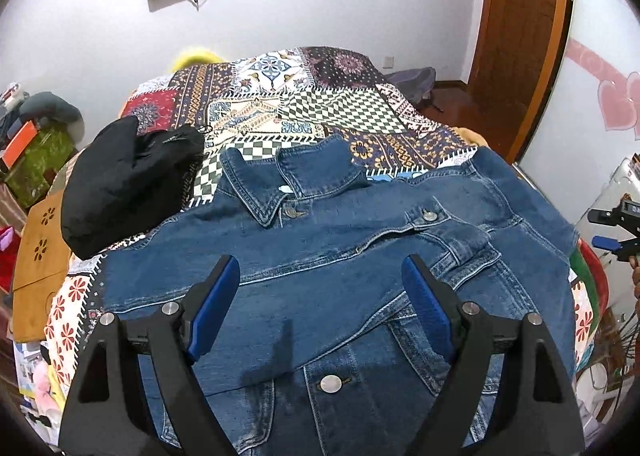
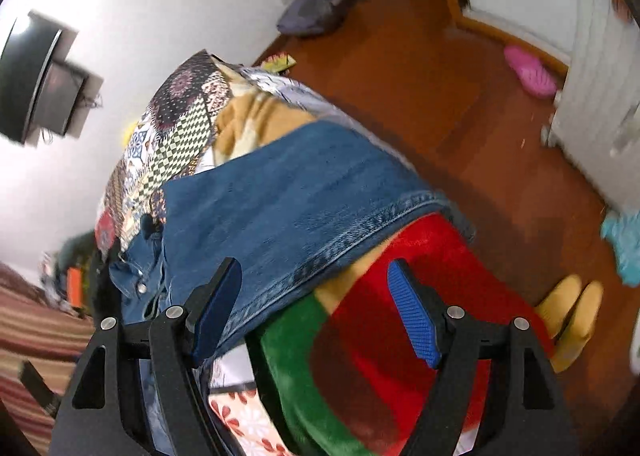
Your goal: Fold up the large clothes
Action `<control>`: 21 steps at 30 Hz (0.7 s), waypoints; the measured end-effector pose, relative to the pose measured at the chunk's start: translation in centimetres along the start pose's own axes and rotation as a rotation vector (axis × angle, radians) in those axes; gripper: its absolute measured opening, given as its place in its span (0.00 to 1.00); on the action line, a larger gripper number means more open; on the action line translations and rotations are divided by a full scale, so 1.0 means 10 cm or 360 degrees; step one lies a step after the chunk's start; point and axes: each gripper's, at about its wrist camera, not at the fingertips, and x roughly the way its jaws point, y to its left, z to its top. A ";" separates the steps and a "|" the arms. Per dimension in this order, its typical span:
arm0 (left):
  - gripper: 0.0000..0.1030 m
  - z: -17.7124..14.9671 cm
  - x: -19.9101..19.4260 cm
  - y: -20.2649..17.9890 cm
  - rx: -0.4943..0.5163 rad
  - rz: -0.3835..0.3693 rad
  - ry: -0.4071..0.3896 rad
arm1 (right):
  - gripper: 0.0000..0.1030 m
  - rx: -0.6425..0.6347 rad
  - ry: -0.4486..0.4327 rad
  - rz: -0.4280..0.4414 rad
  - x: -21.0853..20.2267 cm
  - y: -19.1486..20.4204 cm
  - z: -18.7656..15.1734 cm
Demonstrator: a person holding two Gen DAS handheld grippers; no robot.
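A blue denim jacket lies front-up on the patchwork bed cover, collar away from me, one sleeve folded across its chest. My left gripper is open and empty just above the jacket's front. In the right wrist view the jacket hangs over the bed's side with its hem edge nearest. My right gripper is open and empty beside that hem; it also shows at the right edge of the left wrist view.
A black garment lies on the bed left of the jacket. A red and green blanket hangs below the jacket's hem. Yellow slippers and a pink slipper lie on the wooden floor. Boxes stand at left.
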 end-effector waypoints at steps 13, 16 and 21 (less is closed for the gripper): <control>0.80 -0.02 0.14 0.13 -0.0061 0.0028 0.0058 | 0.63 0.0048 -0.0052 -0.0199 0.48 -0.05 0.31; 0.80 -0.04 0.12 0.15 -0.0055 0.0038 0.0051 | 0.44 -0.0066 -0.0121 -0.0365 0.49 0.07 0.35; 0.80 -0.08 0.06 0.23 -0.0061 0.0044 0.0039 | 0.19 -0.0066 -0.0283 -0.0431 0.22 0.16 0.34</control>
